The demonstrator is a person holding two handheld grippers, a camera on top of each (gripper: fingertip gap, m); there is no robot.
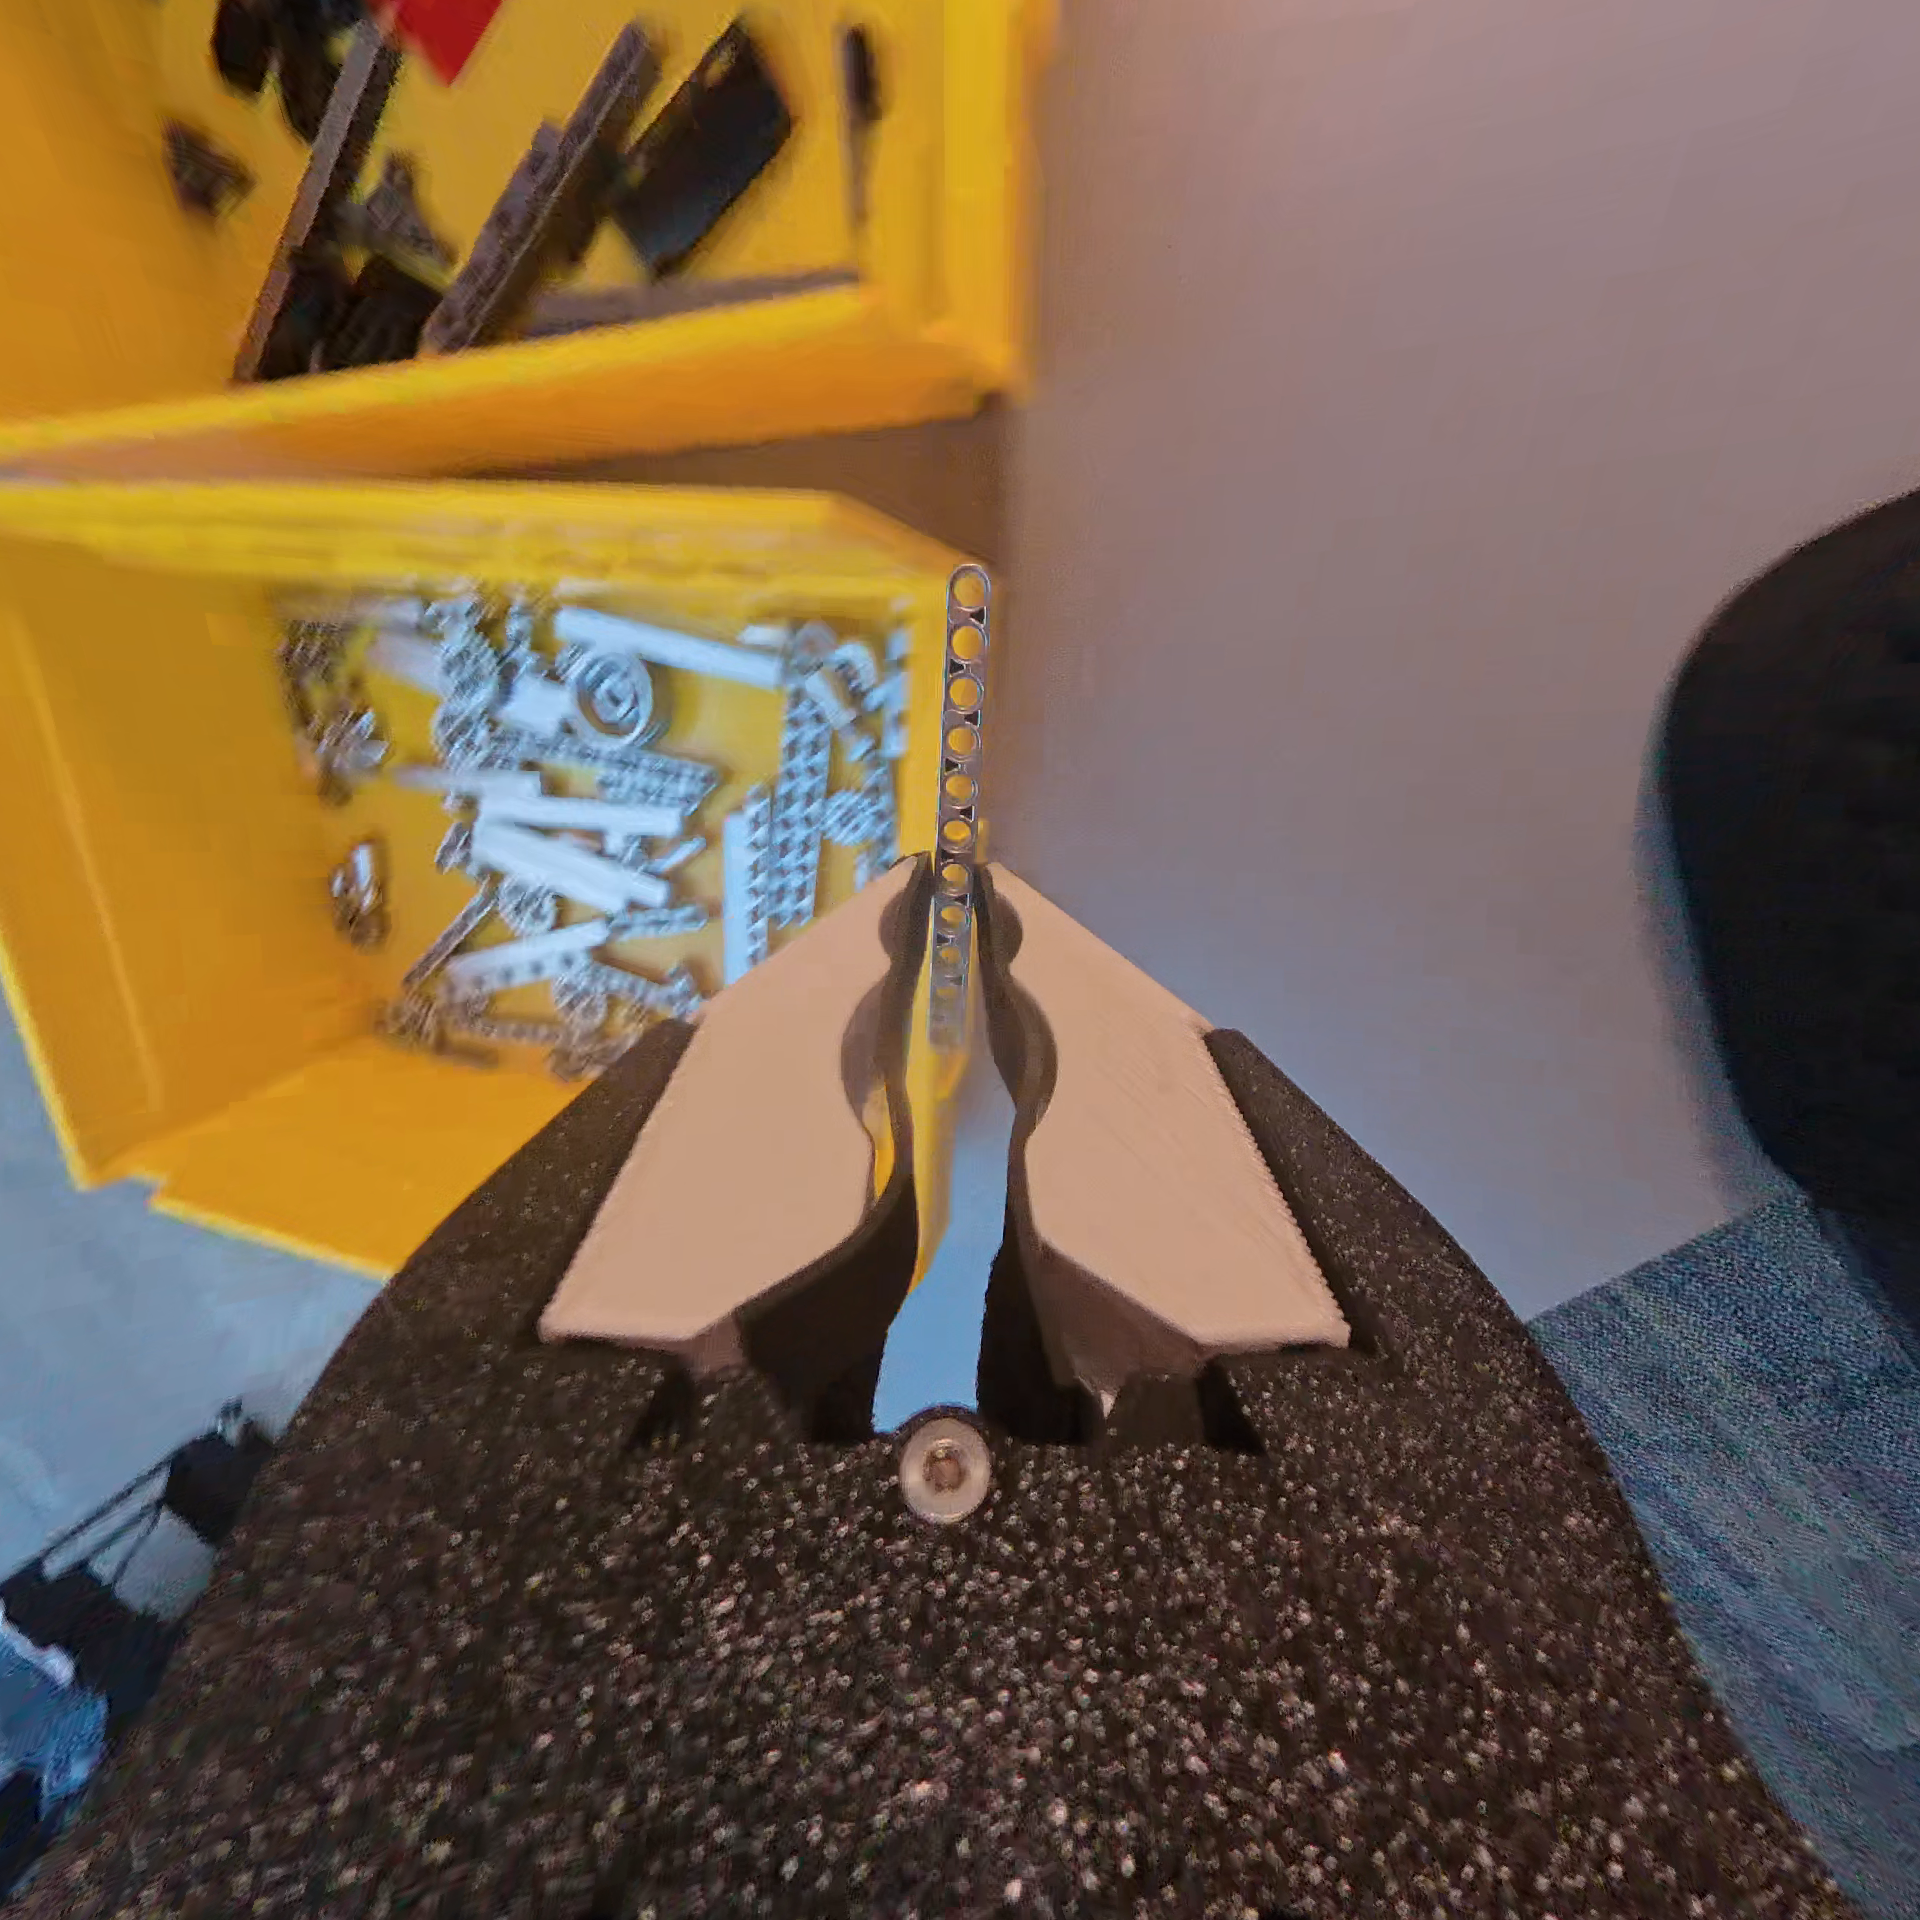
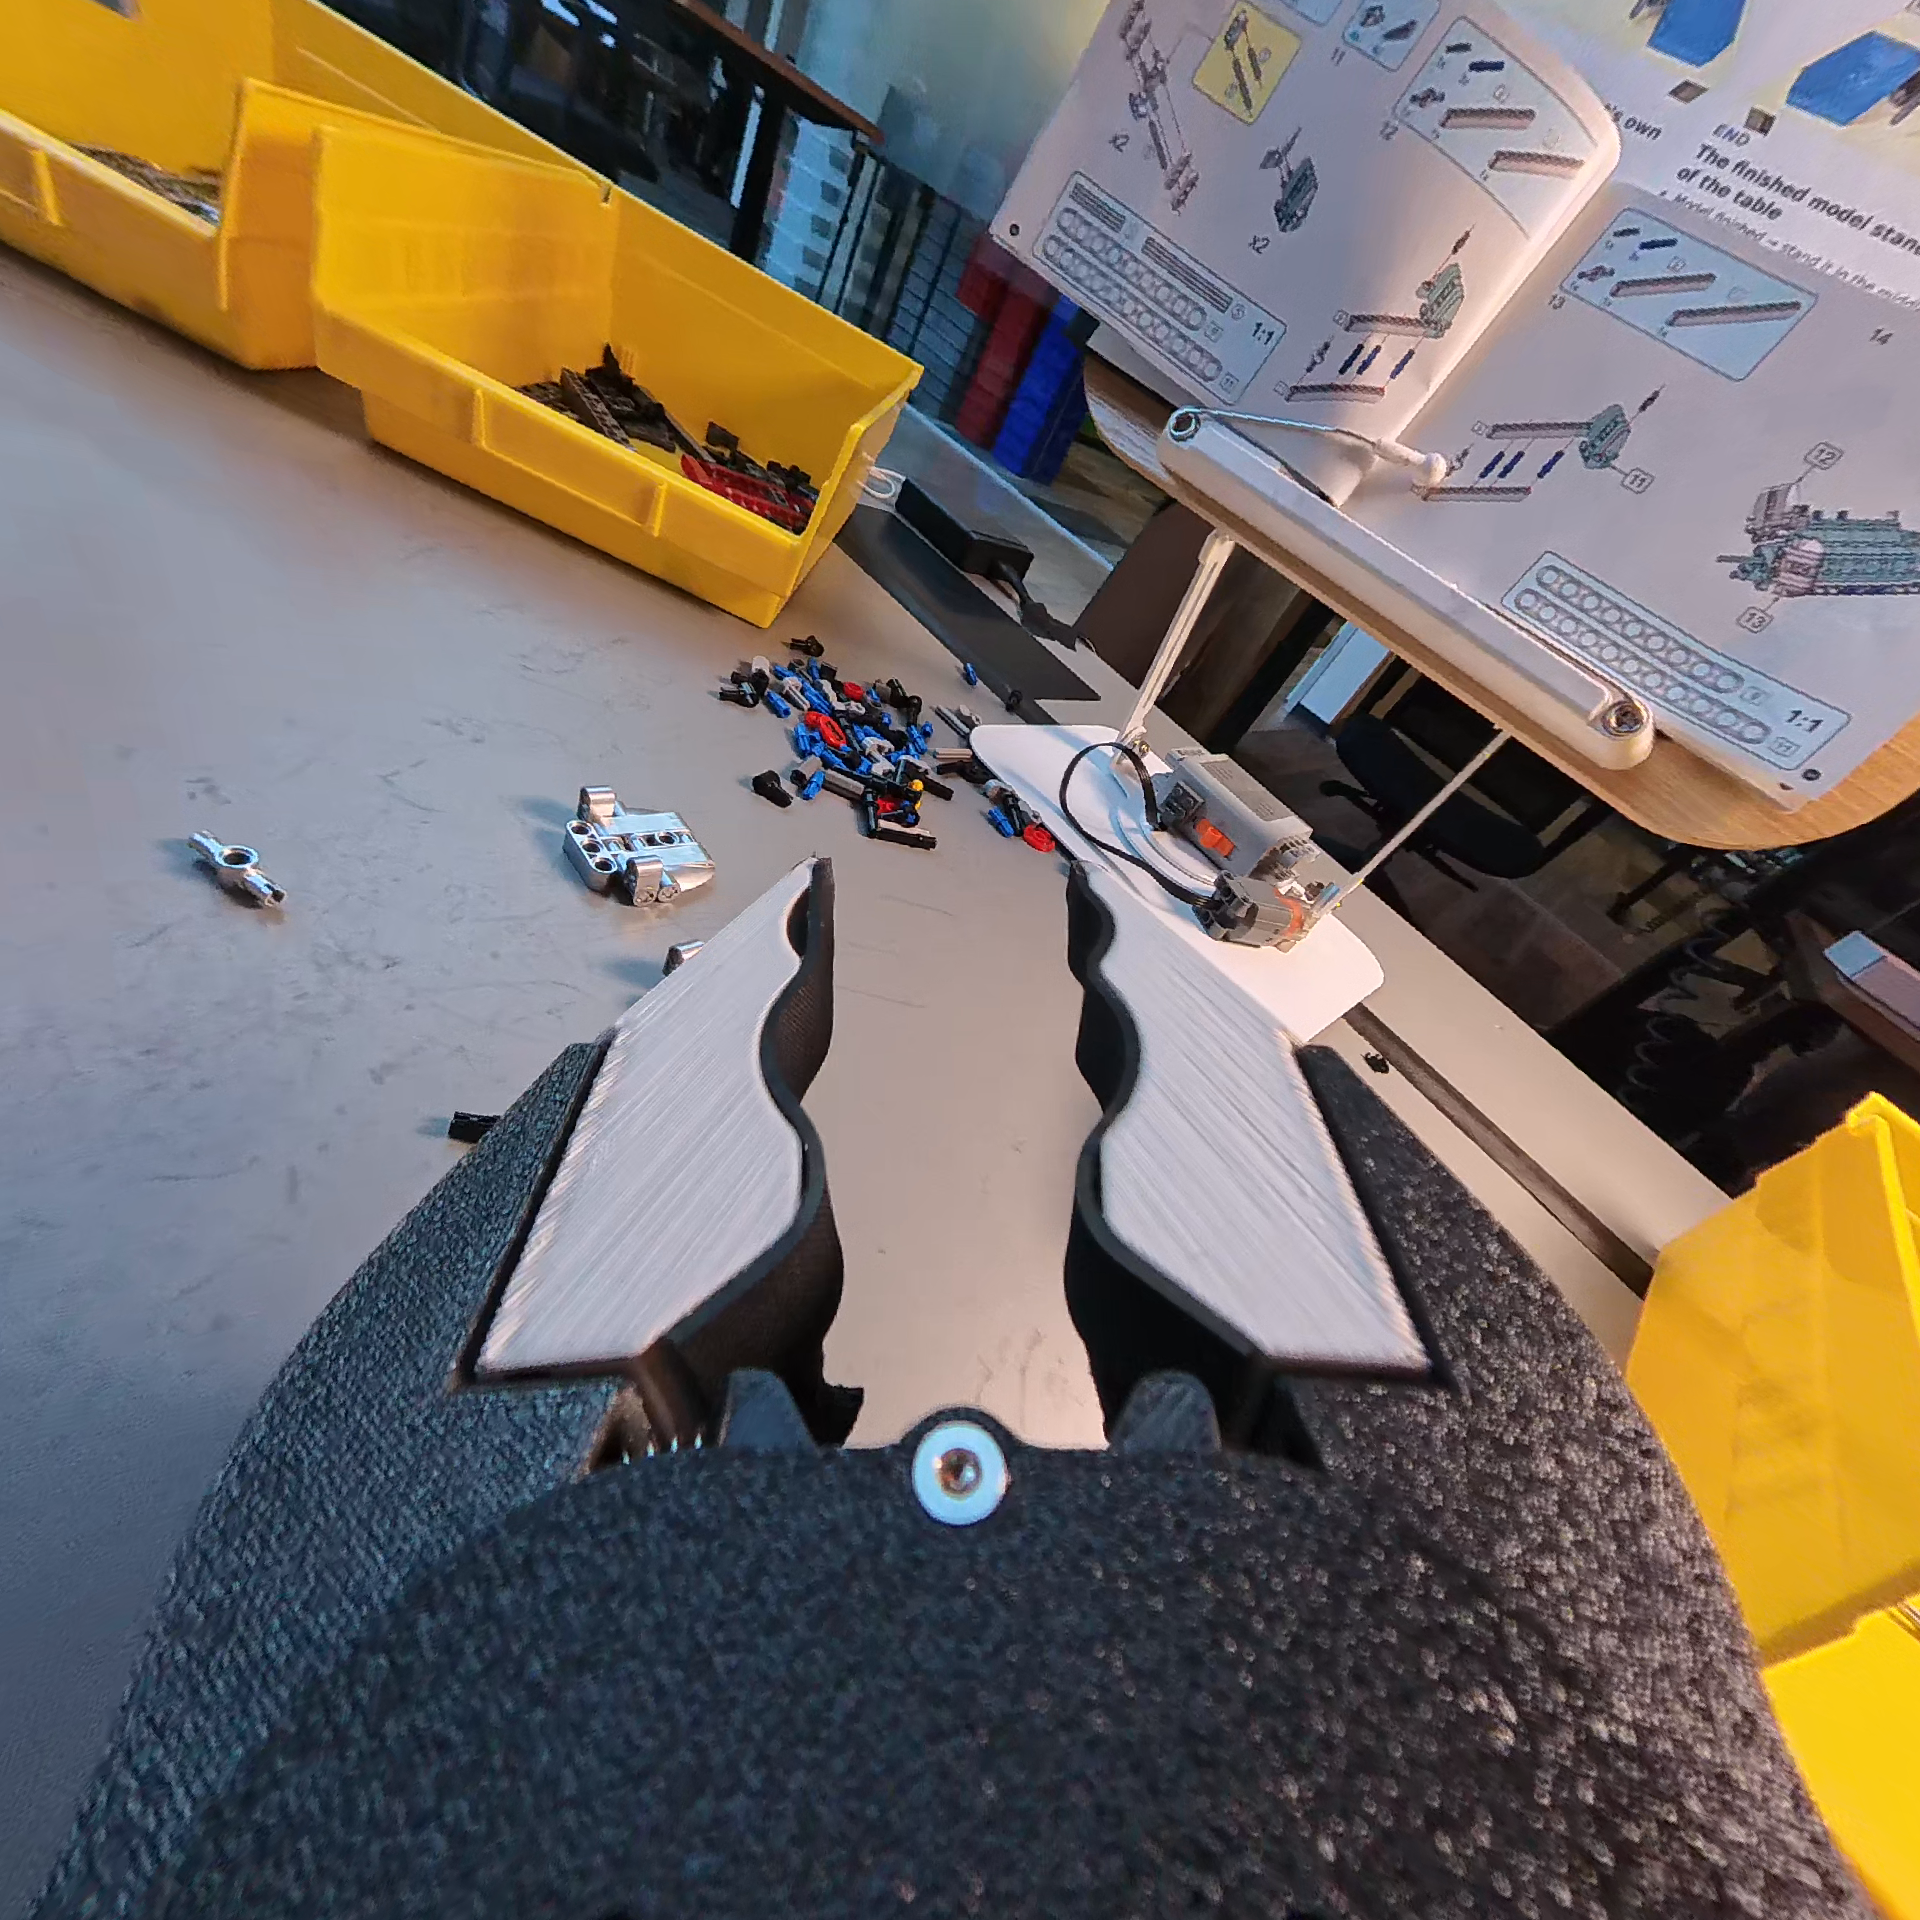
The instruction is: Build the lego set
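My left gripper (image 1: pixel 952 871) is shut on a long thin grey beam with a row of holes (image 1: pixel 962 727). The beam stands out past the fingertips, beside the right wall of a yellow bin (image 1: pixel 135 831) full of light grey beams and parts (image 1: pixel 582 821). My right gripper (image 2: pixel 948 883) is open and empty, low over the grey table (image 2: pixel 312 1039). Ahead of it lie a pile of small blue, black and red pins (image 2: pixel 857 743), a grey angular connector block (image 2: pixel 636 847) and a small grey joint piece (image 2: pixel 237 868).
A second yellow bin (image 1: pixel 935 208) holds dark parts; it also shows in the right wrist view (image 2: pixel 623 488). A book stand holds open instruction pages (image 2: pixel 1558 343) at the right, with a grey battery box and motor (image 2: pixel 1236 831) on its white base. Another yellow bin (image 2: pixel 1808 1403) sits at the right edge. The tips of one gripper are about 45 centimetres away from the tips of the other. To reach the grey angular connector block (image 2: pixel 636 847) in a straight line is about 8 centimetres for my right fingers, about 40 centimetres for my left.
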